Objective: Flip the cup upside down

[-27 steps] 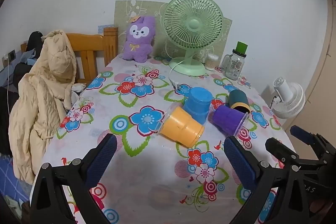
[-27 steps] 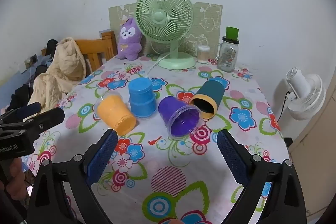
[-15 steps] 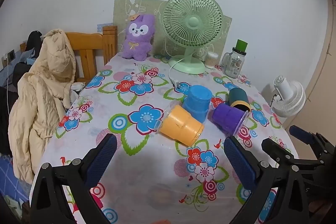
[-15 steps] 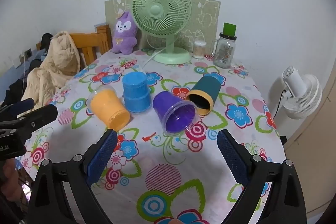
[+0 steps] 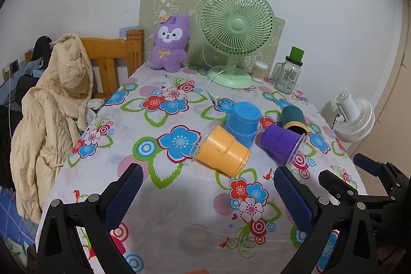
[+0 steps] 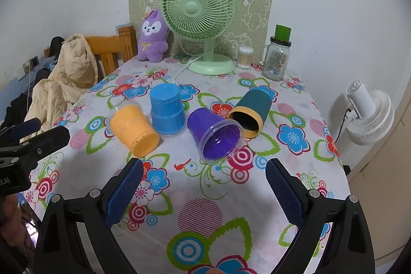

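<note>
Four cups mid-table: blue cup (image 6: pixel 167 111) already inverted; orange cup (image 6: pixel 133 129), purple cup (image 6: pixel 214 135) and teal cup (image 6: pixel 250 114) on their sides, all visibly empty. Glass jar (image 6: pixel 276 60) by the fan (image 6: pixel 199 9). Left gripper (image 5: pixel 205 193) and right gripper (image 6: pixel 204 188) both spread, holding nothing.

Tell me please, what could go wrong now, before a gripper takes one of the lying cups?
1. The purple cup lies on its side touching the teal cup; grabbing one may roll the other toward the table edge.
2. The orange cup lies against the upside-down blue cup, so a finger may knock that one over.
3. The left gripper and right gripper, both open, are close together and could collide.
</note>
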`<state>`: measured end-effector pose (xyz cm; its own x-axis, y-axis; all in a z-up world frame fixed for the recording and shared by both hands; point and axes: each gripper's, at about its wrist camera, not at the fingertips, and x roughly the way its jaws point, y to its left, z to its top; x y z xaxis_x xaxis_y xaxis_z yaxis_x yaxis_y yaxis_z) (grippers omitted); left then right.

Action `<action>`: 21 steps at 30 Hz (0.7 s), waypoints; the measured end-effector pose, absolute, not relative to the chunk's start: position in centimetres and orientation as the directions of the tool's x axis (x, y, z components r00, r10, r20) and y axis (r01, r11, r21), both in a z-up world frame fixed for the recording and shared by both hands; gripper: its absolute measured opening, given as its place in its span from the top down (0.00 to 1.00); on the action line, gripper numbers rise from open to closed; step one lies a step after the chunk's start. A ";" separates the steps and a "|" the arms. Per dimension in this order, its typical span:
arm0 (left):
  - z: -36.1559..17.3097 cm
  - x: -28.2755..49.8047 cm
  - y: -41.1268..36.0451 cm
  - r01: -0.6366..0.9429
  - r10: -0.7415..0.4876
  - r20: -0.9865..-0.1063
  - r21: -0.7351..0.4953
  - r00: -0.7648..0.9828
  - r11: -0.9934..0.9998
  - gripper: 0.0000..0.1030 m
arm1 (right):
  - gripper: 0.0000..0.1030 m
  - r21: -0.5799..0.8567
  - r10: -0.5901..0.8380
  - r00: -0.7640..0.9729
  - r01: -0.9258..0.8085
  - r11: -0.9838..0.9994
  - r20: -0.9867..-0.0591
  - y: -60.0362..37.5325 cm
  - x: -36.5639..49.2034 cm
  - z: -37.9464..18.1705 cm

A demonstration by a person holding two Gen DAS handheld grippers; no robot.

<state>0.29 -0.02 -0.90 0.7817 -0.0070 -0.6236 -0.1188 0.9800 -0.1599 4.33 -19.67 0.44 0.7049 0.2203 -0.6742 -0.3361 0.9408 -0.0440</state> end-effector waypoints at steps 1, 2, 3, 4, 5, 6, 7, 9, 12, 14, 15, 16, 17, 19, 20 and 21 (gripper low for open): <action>-0.9 0.3 0.0 -0.119 -0.007 -0.623 -0.160 0.782 0.980 0.00 | 0.06 -0.044 0.220 0.706 -0.336 0.941 -0.673 -19.7 4.3 0.5; -0.9 0.3 0.0 -0.119 -0.007 -0.623 -0.160 0.782 0.980 0.00 | 0.06 -0.046 0.220 0.706 -0.336 0.941 -0.673 -19.7 4.4 0.6; -0.9 0.3 0.0 -0.119 -0.007 -0.623 -0.160 0.782 0.980 0.00 | 0.06 -0.046 0.220 0.706 -0.337 0.941 -0.673 -19.7 4.4 0.6; -0.8 0.3 0.0 -0.119 -0.007 -0.624 -0.161 0.781 0.980 0.00 | 0.06 -0.046 0.220 0.707 -0.337 0.941 -0.672 -19.7 4.3 0.6; -0.8 0.3 0.0 -0.119 -0.008 -0.624 -0.162 0.781 0.980 0.00 | 0.06 -0.046 0.220 0.707 -0.337 0.940 -0.673 -19.7 4.4 0.6; -0.9 0.3 0.0 -0.118 -0.009 -0.624 -0.163 0.781 0.980 0.00 | 0.06 -0.047 0.219 0.706 -0.337 0.940 -0.673 -19.7 4.4 0.6; -0.9 0.3 0.0 -0.118 -0.009 -0.625 -0.162 0.781 0.980 0.00 | 0.06 -0.048 0.218 0.706 -0.336 0.941 -0.674 -19.7 4.4 0.7; -0.9 0.2 0.0 -0.117 -0.009 -0.624 -0.162 0.782 0.980 0.00 | 0.06 -0.047 0.218 0.705 -0.336 0.941 -0.674 -19.7 4.3 0.7; -0.9 0.3 -0.1 -0.121 -0.005 -0.625 -0.160 0.780 0.980 0.00 | 0.06 -0.050 0.218 0.704 -0.339 0.939 -0.675 -19.7 4.3 0.7; -0.9 0.2 -0.1 -0.123 -0.006 -0.626 -0.163 0.780 0.979 0.00 | 0.06 -0.053 0.218 0.704 -0.342 0.938 -0.676 -19.7 4.3 0.8; -0.9 0.1 0.0 -0.124 -0.006 -0.626 -0.163 0.779 0.979 0.00 | 0.06 -0.054 0.218 0.703 -0.343 0.938 -0.677 -19.7 4.3 0.7; -0.8 0.1 0.0 -0.126 -0.005 -0.627 -0.163 0.779 0.979 0.00 | 0.06 -0.055 0.218 0.702 -0.344 0.937 -0.678 -19.7 4.3 0.7; -0.8 0.1 0.0 -0.126 -0.005 -0.628 -0.163 0.778 0.979 0.00 | 0.06 -0.056 0.218 0.701 -0.346 0.937 -0.679 -19.7 4.3 0.7; -0.8 -0.1 0.0 -0.126 -0.004 -0.628 -0.163 0.778 0.979 0.00 | 0.06 -0.061 0.215 0.699 -0.347 0.936 -0.682 -19.6 4.3 0.5; -0.8 -0.1 0.0 -0.126 -0.005 -0.628 -0.163 0.778 0.979 0.00 | 0.06 -0.065 0.212 0.699 -0.348 0.935 -0.683 -19.4 4.2 0.4; -0.8 -0.1 0.0 -0.126 -0.004 -0.628 -0.162 0.778 0.979 0.00 | 0.06 -0.068 0.210 0.699 -0.347 0.935 -0.684 -19.3 4.2 0.4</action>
<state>-0.07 0.04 -0.84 0.7783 -0.0040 -0.6279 -0.1260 0.9787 -0.1624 4.20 -19.28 0.37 0.6986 0.2096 -0.6841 -0.3473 0.9353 -0.0681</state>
